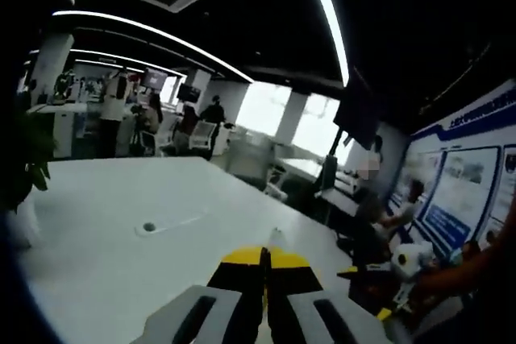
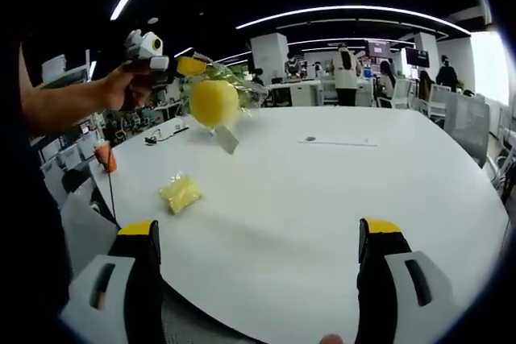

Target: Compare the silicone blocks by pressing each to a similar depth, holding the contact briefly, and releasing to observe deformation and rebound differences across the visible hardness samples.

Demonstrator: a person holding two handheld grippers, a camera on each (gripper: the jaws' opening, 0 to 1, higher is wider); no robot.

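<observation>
Above the far left of the white table (image 2: 322, 191), the left gripper (image 2: 187, 65) pinches a bagged round yellow silicone block (image 2: 214, 102), seemingly light and squashy, a second bagged block (image 2: 181, 192) lying below, while the right gripper (image 2: 256, 235) gapes wide, empty.

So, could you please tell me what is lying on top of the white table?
On the white table lie a small yellow bagged piece and a flat strip. A yellow round block in clear wrap hangs above it, from the left gripper. The bag hides what the piece is.
</observation>
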